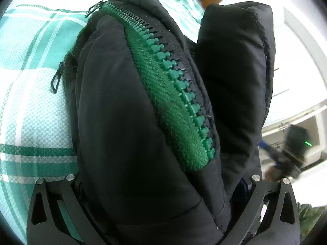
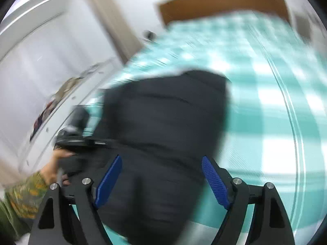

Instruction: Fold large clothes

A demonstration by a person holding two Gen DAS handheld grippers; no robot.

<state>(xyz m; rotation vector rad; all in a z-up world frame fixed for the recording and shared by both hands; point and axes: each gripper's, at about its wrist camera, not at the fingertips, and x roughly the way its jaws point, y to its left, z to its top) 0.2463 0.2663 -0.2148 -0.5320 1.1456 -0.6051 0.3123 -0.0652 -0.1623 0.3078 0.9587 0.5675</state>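
Observation:
A black padded jacket (image 1: pixel 114 122) with a green zipper (image 1: pixel 179 87) fills the left wrist view, bunched up and held off the checked bed. My left gripper (image 1: pixel 161 210) is closed around a thick fold of it; its fingertips are hidden by the fabric. In the blurred right wrist view the same jacket (image 2: pixel 163 118) sits between the blue pads (image 2: pixel 214 183) of my right gripper (image 2: pixel 161 175), whose jaws stand wide apart with the fabric between them. The left gripper and the hand holding it (image 2: pixel 67 143) show at the left of that view.
The bed has a teal and white checked cover (image 1: pixel 30 106) (image 2: pixel 265 94) and a wooden headboard (image 2: pixel 220 2). White cabinets (image 2: pixel 40 57) stand beside the bed. A sleeve in camouflage print (image 2: pixel 22 196) is at the lower left.

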